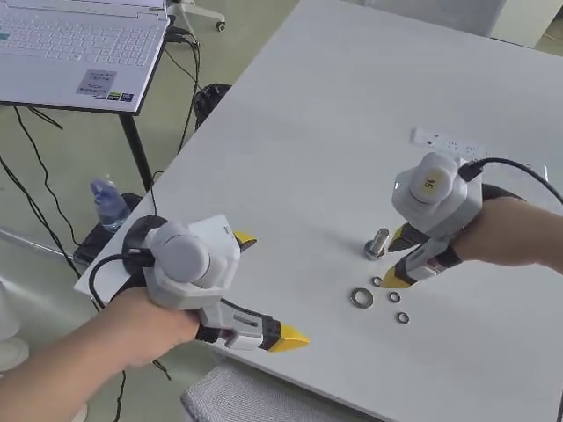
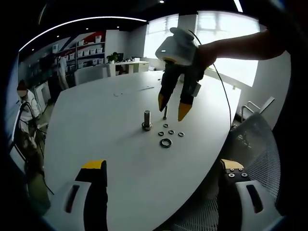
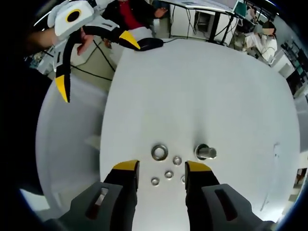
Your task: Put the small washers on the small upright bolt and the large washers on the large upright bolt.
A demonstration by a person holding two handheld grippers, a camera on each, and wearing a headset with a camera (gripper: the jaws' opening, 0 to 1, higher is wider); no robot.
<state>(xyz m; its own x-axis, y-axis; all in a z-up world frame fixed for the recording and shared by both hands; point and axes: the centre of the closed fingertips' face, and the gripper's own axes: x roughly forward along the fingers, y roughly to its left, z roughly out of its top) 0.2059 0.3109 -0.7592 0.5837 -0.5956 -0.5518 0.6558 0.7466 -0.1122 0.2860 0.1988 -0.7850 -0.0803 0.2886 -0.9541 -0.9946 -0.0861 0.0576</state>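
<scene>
1. Nearest the work: right tongs [image 1: 396, 258], spread open and empty, tips pointing down over the loose washers on the desk [image 1: 334, 114].
2. Between those tips and just ahead of them: small washers [image 3: 168, 173], lying flat. Further ahead, toward the left tip: large washer [image 3: 159, 152]. Ahead of the right tip: large bolt [image 3: 205, 152], long axis upright.
3. Well apart from the washers, back by the desk's edge: left tongs [image 1: 269, 288], likewise open, gripping nothing.
4. Hard to make out: small bolt [image 2: 165, 111], a thin upright pin between the right tongs' tips, partly screened by them. Small-washer count unclear, three or four.
5. Probably called for next: a short drop onto one small washer.
</scene>
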